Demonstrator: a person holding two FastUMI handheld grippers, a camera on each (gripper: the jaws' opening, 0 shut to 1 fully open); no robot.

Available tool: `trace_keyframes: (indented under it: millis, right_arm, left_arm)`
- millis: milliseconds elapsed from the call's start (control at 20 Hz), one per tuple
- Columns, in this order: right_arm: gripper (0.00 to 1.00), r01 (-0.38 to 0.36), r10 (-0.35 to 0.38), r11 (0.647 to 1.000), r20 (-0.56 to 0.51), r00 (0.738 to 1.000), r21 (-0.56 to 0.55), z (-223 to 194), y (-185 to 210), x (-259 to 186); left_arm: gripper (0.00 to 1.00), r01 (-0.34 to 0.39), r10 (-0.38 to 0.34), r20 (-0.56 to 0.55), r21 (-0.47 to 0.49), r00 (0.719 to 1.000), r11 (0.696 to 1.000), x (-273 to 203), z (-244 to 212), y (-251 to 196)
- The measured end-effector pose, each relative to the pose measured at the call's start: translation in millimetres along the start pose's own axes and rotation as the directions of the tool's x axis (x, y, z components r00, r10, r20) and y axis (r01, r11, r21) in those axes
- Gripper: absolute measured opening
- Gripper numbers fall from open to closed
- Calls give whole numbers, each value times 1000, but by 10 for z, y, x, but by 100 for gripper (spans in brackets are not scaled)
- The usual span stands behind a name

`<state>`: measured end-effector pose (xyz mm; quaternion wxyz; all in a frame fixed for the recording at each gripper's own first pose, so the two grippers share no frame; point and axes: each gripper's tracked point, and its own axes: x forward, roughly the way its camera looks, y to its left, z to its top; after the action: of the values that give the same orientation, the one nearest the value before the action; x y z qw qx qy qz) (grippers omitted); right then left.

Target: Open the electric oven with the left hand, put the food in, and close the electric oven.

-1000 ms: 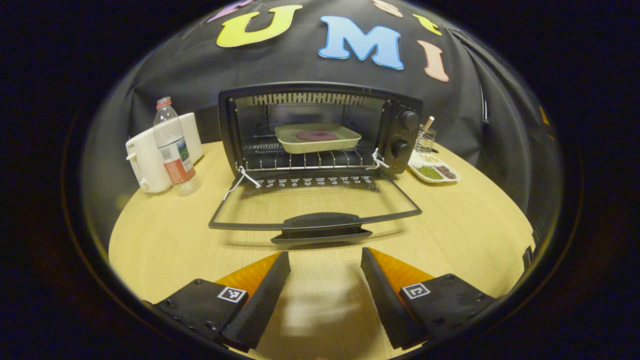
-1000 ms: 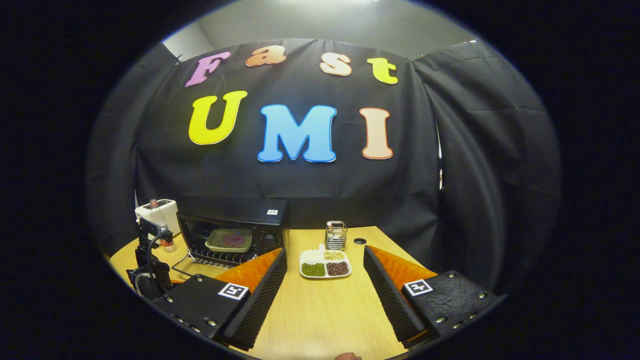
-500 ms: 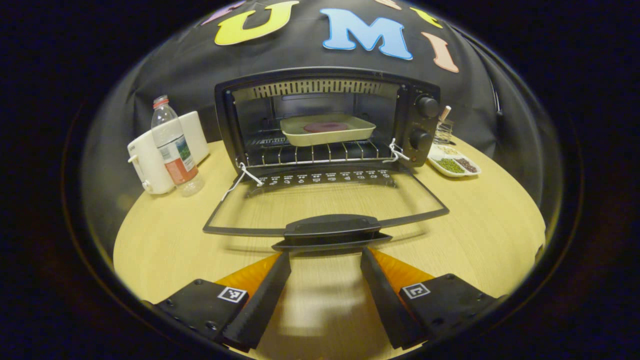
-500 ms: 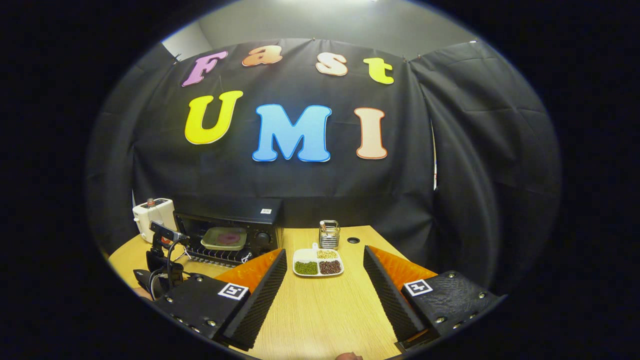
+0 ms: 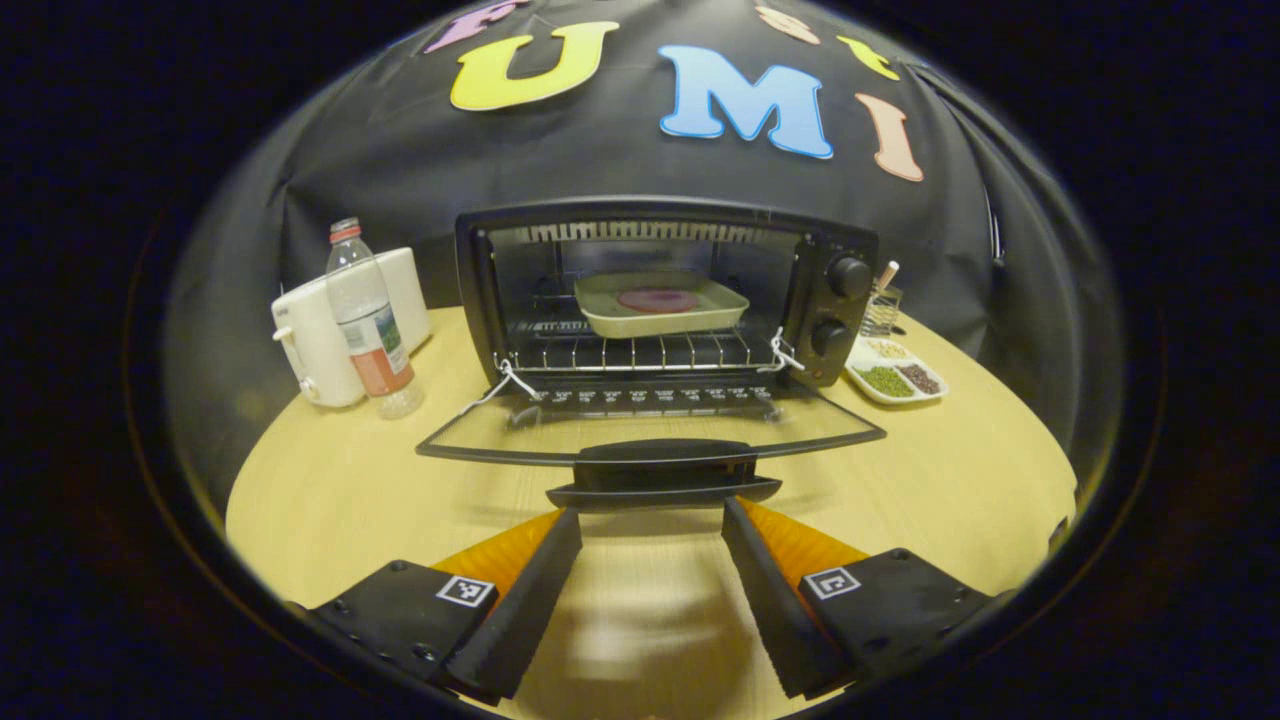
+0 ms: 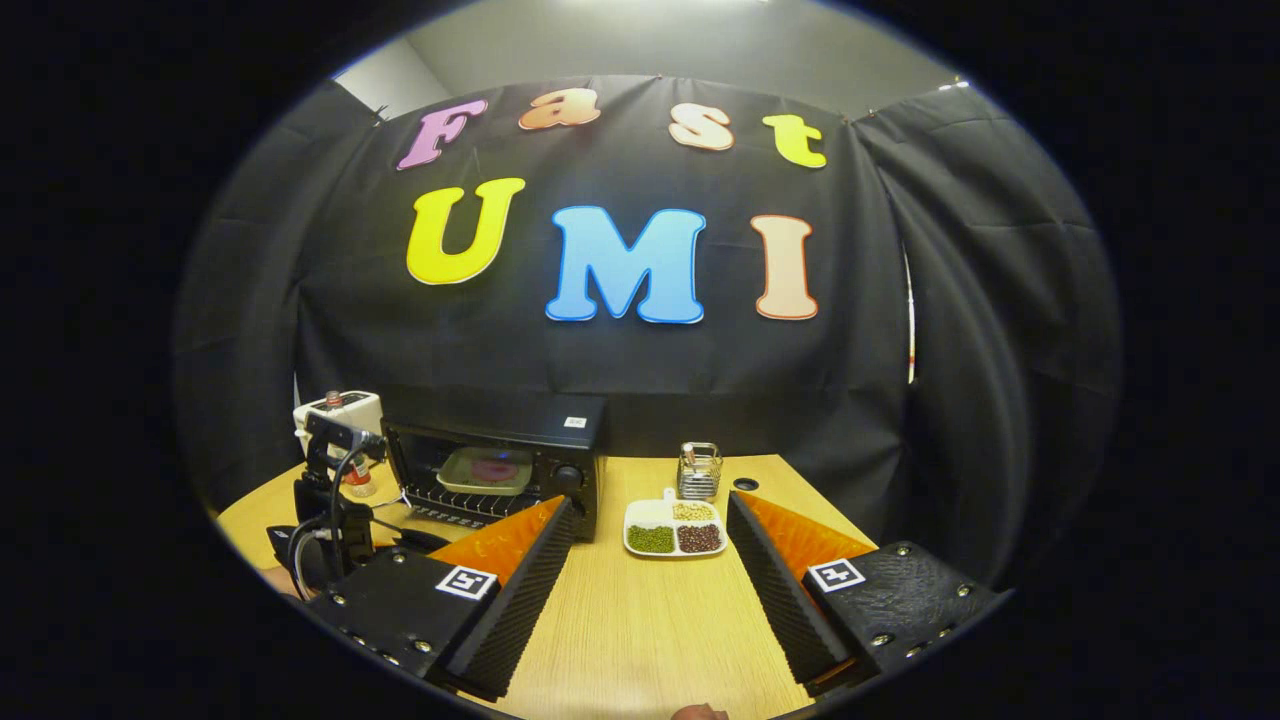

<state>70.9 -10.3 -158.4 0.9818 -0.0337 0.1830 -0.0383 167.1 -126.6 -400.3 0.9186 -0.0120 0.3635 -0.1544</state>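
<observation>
On the table (image 5: pixel 330 480), the oven (image 5: pixel 660 290) holds the food tray (image 5: pixel 660 303); left tongs (image 5: pixel 650 545), released below the door handle (image 5: pixel 662 470), must lift it shut; right tongs (image 6: pixel 650 560) released, empty.

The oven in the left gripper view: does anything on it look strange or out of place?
Yes. White string is tied at both front corners of the wire rack in the oven, near the hinges of the open door; one loose end hangs over the door's left corner. Nothing looks spilled or broken.
</observation>
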Motion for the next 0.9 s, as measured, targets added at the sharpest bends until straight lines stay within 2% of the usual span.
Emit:
trace_keyframes:
  millis: [50,300,500,550,600,750,800,900]
  right_arm:
    - [98,-11,11,1000,-1,1000,-3,0,40,5]
    - [98,-39,39,999,-6,999,-11,-49,172,24]
    - [98,-31,31,1000,-18,999,2,-65,165,59]
    - [98,-28,28,1000,-19,999,4,-62,159,69]
    - [98,-26,27,1000,-19,999,6,-54,159,62]
    - [98,-18,18,1000,-13,1000,7,-10,172,63]
    - [98,-16,16,1000,-10,1000,10,10,178,64]
    - [98,-21,21,1000,1,1000,23,75,182,75]
  left_arm:
    - [96,3,-3,10,-6,1000,1000,-24,56,-5]
    - [96,11,-13,106,18,994,1000,-101,410,0]
    - [97,16,-27,180,62,983,998,-81,766,14]
    - [100,18,-29,195,58,980,998,-67,874,21]
    - [97,21,-32,211,51,977,998,-51,977,24]
    - [95,25,-34,257,36,966,999,24,1288,63]
    - [100,21,-31,273,41,962,999,46,1380,81]
    - [97,22,-36,313,50,949,999,-24,1604,84]
